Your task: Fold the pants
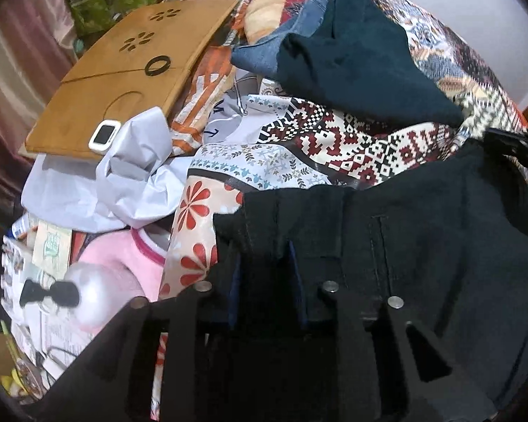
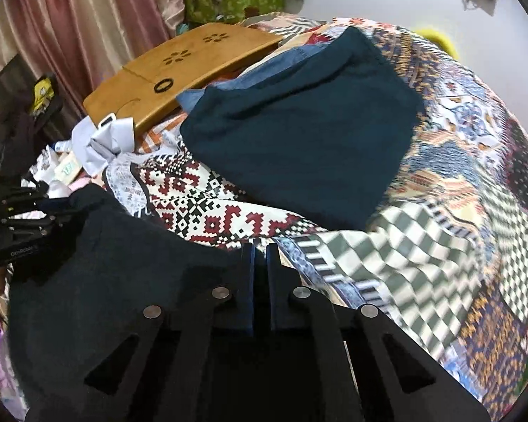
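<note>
Left gripper (image 1: 265, 263): clamped on the waistband edge of the black pants (image 1: 422, 246); blue pads sunk in the cloth on either side of a fold.
Right gripper (image 2: 259, 267): jaws together, a thin dark strip between the pads; pinching the opposite edge of the pants (image 2: 123, 263), as far as the dark cloth allows a reading.
Pants: spread on the patterned quilt (image 2: 440, 211), near edge of the bed, waistband stretched between both grippers; stitched pocket slit visible in the left wrist view.
Step in hand: grip secured at two points of the waist; judged start of the first fold.
Technique: keep both clamps firm; lift evenly, hold the edge taut, carry one side over the other with seams aligned; avoid catching the quilt in the jaws.
Risk: thick waistband on the left may slip from a partial bite; check the hold before lifting.
Pose, left: pointing steeply down onto the cloth, fingers close to the bed surface.
Pose, right: pointing steeply down, tilted slightly toward the left gripper (image 2: 21, 221), which shows at the left rim of the right wrist view.
Surroundings: teal garment (image 2: 299, 133), already folded, farther up the bed, apart from the pants; wooden tray (image 1: 123, 81) and white cloth (image 1: 123, 176) beyond, clear of the fold path.
</note>
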A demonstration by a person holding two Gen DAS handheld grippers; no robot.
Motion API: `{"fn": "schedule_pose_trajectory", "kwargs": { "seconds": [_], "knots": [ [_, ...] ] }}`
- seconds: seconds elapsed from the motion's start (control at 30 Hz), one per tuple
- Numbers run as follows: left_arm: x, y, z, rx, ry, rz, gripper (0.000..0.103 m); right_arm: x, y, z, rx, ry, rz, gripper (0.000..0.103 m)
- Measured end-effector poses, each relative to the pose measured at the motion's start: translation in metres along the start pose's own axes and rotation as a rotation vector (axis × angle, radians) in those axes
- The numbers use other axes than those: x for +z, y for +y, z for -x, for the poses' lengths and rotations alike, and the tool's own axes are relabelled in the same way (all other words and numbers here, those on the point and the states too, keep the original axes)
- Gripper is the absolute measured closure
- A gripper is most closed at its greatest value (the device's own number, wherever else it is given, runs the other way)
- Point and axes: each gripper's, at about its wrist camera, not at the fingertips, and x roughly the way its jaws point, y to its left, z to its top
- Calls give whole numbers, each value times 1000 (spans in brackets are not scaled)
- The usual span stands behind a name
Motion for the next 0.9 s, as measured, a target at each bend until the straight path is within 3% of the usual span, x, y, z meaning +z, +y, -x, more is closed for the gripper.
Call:
{"fn": "schedule_pose_trajectory", "kwargs": {
  "seconds": [0.1, 0.23, 0.4, 0.47, 0.9],
  "knots": [
    [-6, 4, 21, -2, -33, 28, 72, -6, -2, 27, -5, -36, -9, 93],
    [-18, 8, 50, 18, -79, 41, 60, -26, -4, 69, -18, -97, -26, 75],
    [-40, 11, 78, 18, -103, 61, 45, -63, 1, 107, -37, -135, -32, 70],
    [-52, 12, 84, 3, -97, 79, 43, -80, 5, 117, -54, -146, -28, 64],
    [-106, 1, 76, -111, 15, 199, 38, -178, 6, 149, -117, -138, -76, 63]
  ]
}}
